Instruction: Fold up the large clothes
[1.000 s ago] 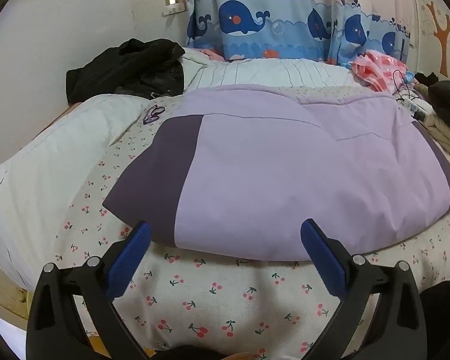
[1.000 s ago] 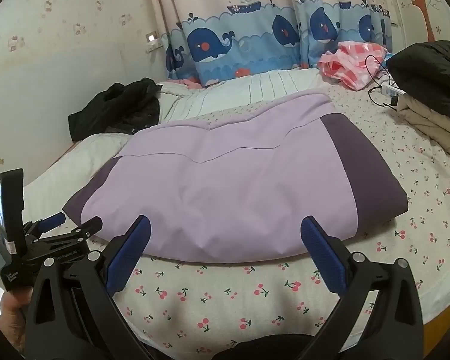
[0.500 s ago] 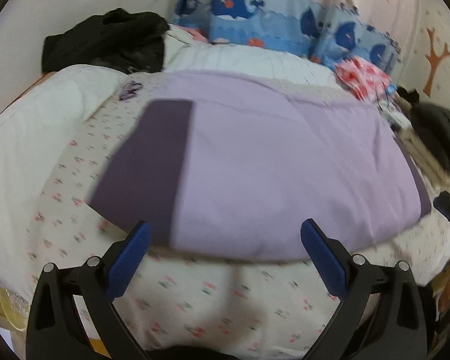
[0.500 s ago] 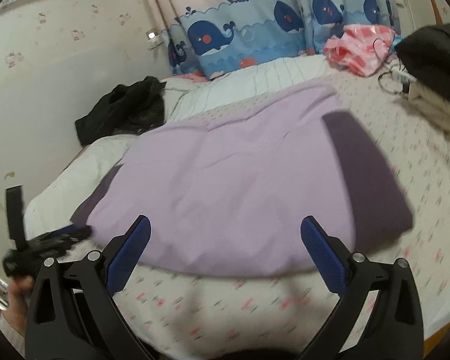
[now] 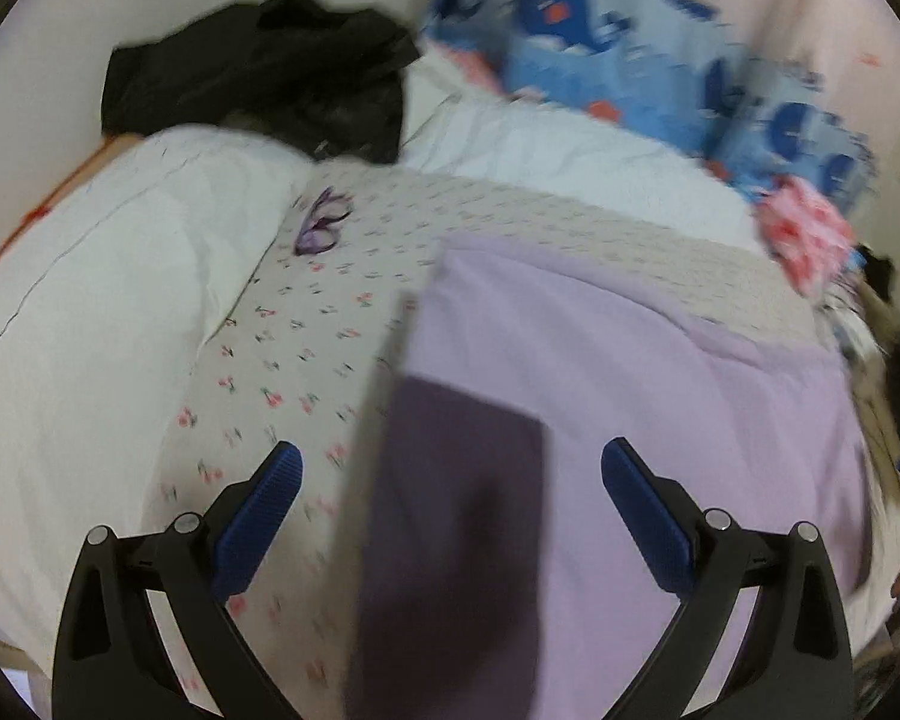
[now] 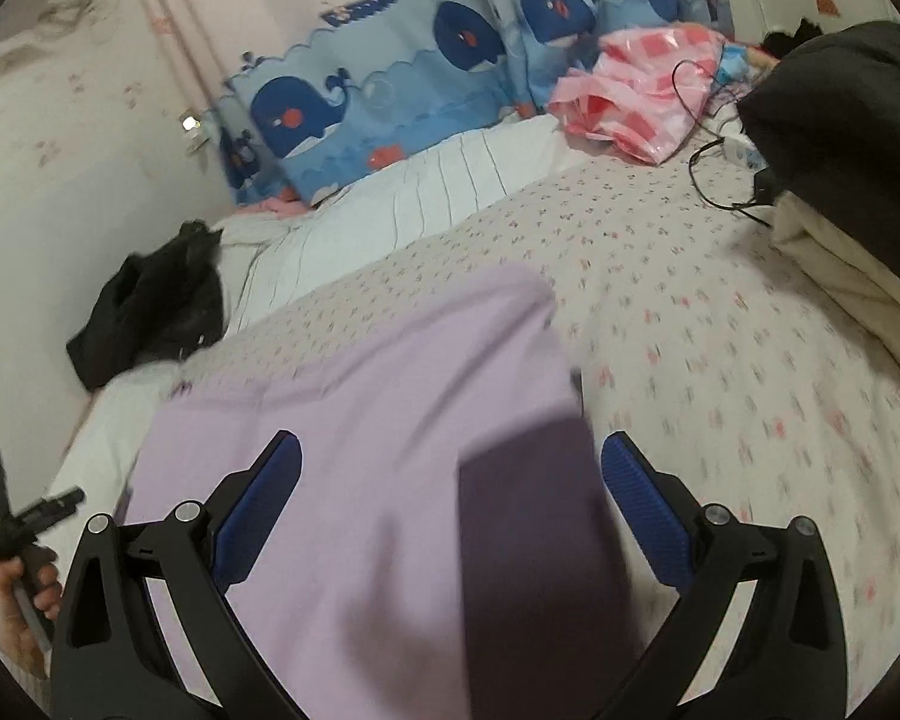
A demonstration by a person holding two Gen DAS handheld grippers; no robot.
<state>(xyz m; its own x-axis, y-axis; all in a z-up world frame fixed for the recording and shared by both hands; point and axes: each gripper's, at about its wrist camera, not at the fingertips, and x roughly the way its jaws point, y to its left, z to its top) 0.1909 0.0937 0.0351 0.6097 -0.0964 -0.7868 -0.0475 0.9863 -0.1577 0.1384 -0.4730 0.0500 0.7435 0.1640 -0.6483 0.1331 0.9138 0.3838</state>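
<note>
I'm looking at a big purple cloth (image 5: pixel 630 396) lying flat on the bed sheet (image 5: pixel 306 360). It's soft and smooth, light purple w/ a dark purple band (image 5: pixel 450 510) at each end. The sheet is pale w/ tiny red cherry prints.

My left claw (image 5: pixel 450 480) is hanging over the cloth's left end. Its blue, ribbed pads (image 5: pixel 258 516) are standing wide apart, gripping nothing; the dark band is sitting between them. The view is blurry.

My right claw (image 6: pixel 450 480) is hanging over the cloth's (image 6: pixel 354 480) right end, pads (image 6: pixel 645 516) spread wide too, nothing in them. The other dark band (image 6: pixel 528 540) is showing between them, also blurry.

Left view only: a small purple scrap (image 5: pixel 321 225) on the sheet, next to a puffy white quilt (image 5: pixel 90 330).

Right view only: a black wire (image 6: pixel 714 162) curling on the sheet (image 6: pixel 720 360), a dark puffy coat (image 6: pixel 840 144) on top of cream folded stuff (image 6: pixel 852 276), & a hand (image 6: pixel 27 594) at the far left edge holding the other tool's handle.

Both views are showing a crumpled black jacket (image 5: pixel 258 78) by the wall, a whale curtain (image 6: pixel 390 90) in blue, & a shiny pink-and-white checked bag (image 6: pixel 636 96).
</note>
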